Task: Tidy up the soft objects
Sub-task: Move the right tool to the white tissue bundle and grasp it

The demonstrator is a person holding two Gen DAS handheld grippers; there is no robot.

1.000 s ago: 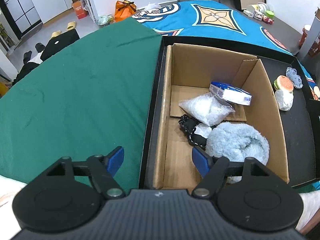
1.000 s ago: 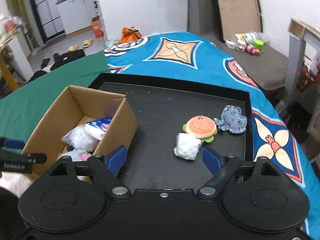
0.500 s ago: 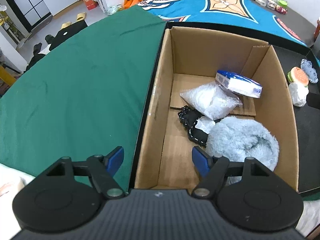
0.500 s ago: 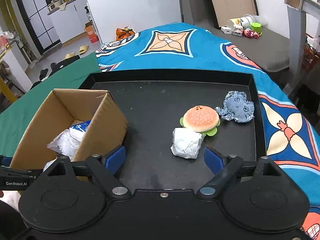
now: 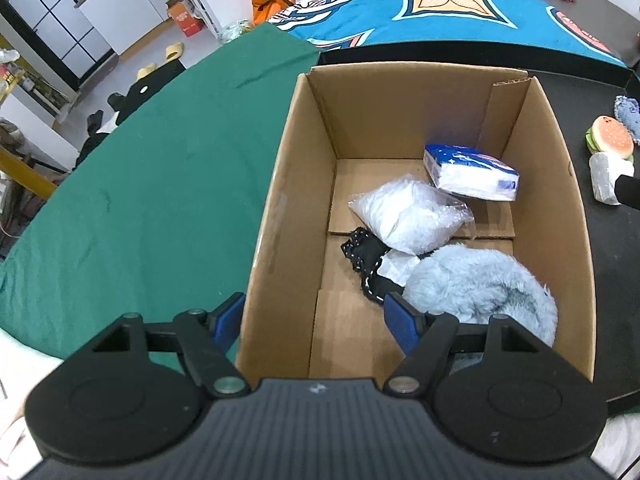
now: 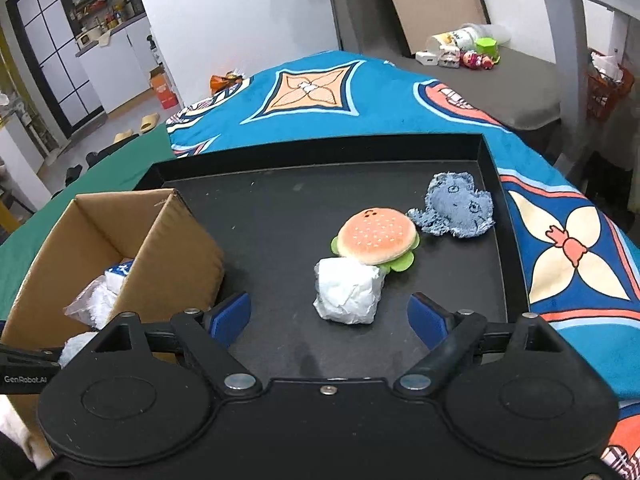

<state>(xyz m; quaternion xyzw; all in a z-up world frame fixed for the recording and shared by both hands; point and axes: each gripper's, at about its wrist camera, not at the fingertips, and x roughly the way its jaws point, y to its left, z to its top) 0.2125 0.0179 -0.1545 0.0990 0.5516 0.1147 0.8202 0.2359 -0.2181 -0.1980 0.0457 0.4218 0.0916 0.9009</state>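
Over the near left corner of the cardboard box (image 5: 288,216) is where my left gripper (image 5: 314,318) sits, jaws apart with nothing in them; one blue pad is outside the left wall over the green cloth (image 5: 152,184), the other is inside the box right next to the fluffy light-blue plush (image 5: 484,284). From there, at about 1 o'clock, there's a black dotted fabric piece (image 5: 366,254) tucked partly under a clear bag of white fluff (image 5: 408,216), and further out at 1 o'clock a blue-and-white tissue pack (image 5: 470,172) leans near the box's right wall. My right gripper (image 6: 328,316) hangs over the black tray (image 6: 490,168), jaws wide apart and empty too. Dead ahead at 12 o'clock, just past the pads and roughly centred between them, is the white wrapped bundle (image 6: 348,292). It's touching the burger plush (image 6: 376,234) behind it, and at about 1 o'clock from that sits the blue-grey fuzzy toy (image 6: 454,206), just beside the burger near the tray's right rim. The box shows at my 9 to 10 o'clock in this view, standing on the tray's left part. Everything rests on a blue patterned blanket (image 6: 360,100).
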